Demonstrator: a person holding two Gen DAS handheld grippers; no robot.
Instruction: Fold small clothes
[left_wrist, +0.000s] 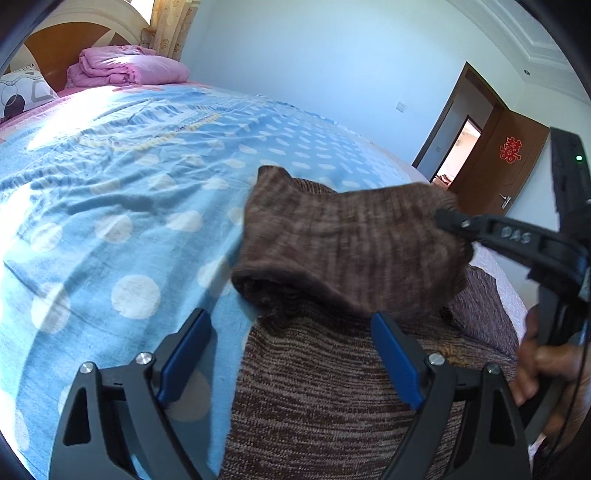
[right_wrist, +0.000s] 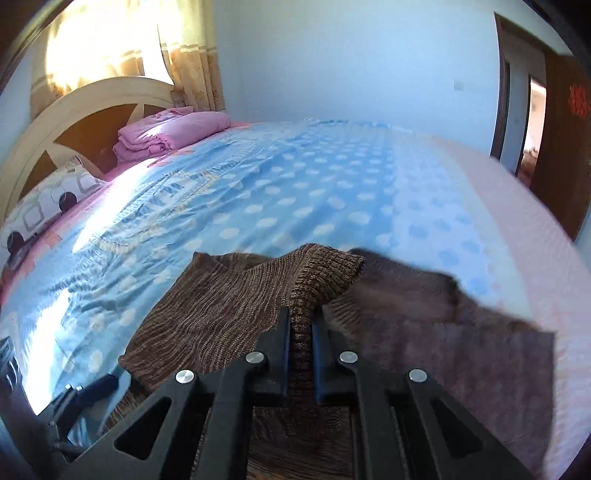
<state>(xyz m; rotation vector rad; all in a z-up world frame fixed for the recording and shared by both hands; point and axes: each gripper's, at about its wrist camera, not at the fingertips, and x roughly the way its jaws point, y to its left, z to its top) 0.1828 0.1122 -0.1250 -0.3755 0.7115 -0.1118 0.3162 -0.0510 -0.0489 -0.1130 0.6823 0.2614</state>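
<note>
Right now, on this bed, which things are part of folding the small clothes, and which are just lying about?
Part of the job:
- brown knit sweater
- right gripper, shut on the sweater's ribbed edge
- left gripper, open, pads on nothing

Just lying about:
- folded pink quilt
- patterned pillow
- blue polka-dot bedsheet

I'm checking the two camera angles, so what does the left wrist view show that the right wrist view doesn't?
Only the left wrist view shows the left gripper open over the brown sweater, and the person's hand.

Only the right wrist view shows the ribbed fabric pinched in the right gripper.

Both show the sweater, the dotted blue sheet, the pink blanket and the door.
</note>
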